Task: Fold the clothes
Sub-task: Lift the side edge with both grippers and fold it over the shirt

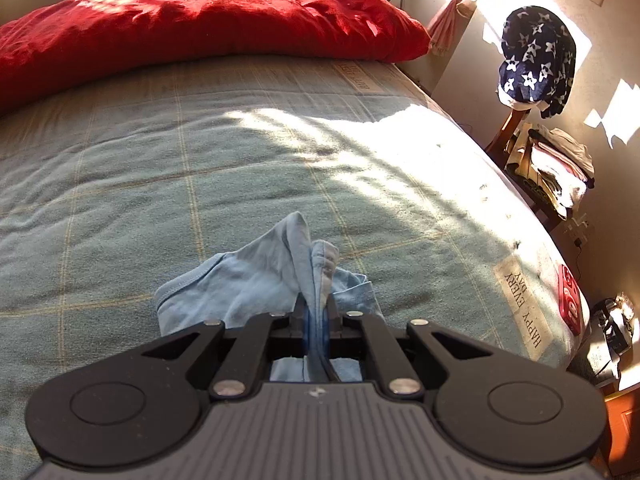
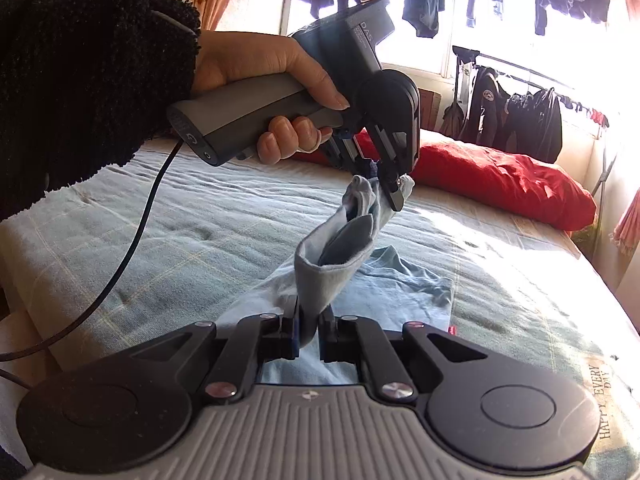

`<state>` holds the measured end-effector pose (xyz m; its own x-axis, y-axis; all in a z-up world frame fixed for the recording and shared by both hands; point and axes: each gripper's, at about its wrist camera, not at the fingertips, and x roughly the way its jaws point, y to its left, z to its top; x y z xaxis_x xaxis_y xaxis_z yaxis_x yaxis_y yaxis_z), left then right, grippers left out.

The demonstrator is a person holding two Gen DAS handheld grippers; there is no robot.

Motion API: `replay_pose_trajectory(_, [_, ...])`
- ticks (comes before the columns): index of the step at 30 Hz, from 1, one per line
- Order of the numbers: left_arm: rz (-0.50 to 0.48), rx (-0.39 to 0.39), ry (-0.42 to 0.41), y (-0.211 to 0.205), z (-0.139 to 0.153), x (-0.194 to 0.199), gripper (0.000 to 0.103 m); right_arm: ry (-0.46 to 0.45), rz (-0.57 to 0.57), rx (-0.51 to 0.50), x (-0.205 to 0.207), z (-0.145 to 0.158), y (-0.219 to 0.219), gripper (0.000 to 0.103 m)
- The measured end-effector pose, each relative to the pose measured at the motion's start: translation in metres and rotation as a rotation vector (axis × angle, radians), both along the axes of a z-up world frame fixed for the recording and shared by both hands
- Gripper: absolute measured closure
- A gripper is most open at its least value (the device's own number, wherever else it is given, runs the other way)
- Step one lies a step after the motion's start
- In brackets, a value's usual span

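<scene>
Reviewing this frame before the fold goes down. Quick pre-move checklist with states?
1. Left tool shut on the light blue garment: ok, cloth is pinched between its fingers.
2. Right tool shut on the same garment: ok, a fold of cloth sits between the fingers.
3. Lifted edge taut between the tools: not ok, it sags and twists.
4. Rest of the garment lying on the bed: ok, but it looks rumpled, not flat.
5. Landing area free: ok, bare bedcover around the garment; red pillow is far back.
6. Cable away from the cloth: ok, it hangs off to the side.
</scene>
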<state>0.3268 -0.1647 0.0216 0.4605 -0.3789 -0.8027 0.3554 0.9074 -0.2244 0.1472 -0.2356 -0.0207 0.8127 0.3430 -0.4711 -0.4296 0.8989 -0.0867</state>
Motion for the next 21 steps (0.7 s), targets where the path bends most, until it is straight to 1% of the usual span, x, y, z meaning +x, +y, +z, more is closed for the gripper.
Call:
replay_pose_trajectory(5, [-0.031, 0.026, 0.02, -0.032, -0.016, 0.002, 0.099, 0.032, -0.045, 0.04, 0.004, -0.008, -0.019, 0.094])
replay_pose_trajectory(6, [-0.036, 0.049, 0.019, -0.038, -0.019, 0.002, 0.099, 0.039, -0.051, 0.047, 0.006, -0.009, -0.023, 0.093])
replay_pose_trajectory(9, [-0.05, 0.125, 0.012, -0.054, -0.029, 0.002, 0.099, 0.096, -0.057, 0.107, 0.014, -0.016, -0.034, 0.093])
replay_pose_trajectory(12, [-0.048, 0.139, 0.031, -0.061, -0.041, 0.006, 0.099, 0.158, -0.075, 0.18, 0.021, -0.029, -0.048, 0.093])
replay_pose_trajectory(14, [-0.05, 0.152, 0.04, -0.067, -0.047, 0.007, 0.099, 0.185, -0.084, 0.209, 0.024, -0.035, -0.054, 0.093])
replay_pose_trajectory(21, [-0.087, 0.208, 0.05, -0.088, -0.066, 0.007, 0.097, 0.23, -0.108, 0.239, 0.023, -0.046, -0.061, 0.093])
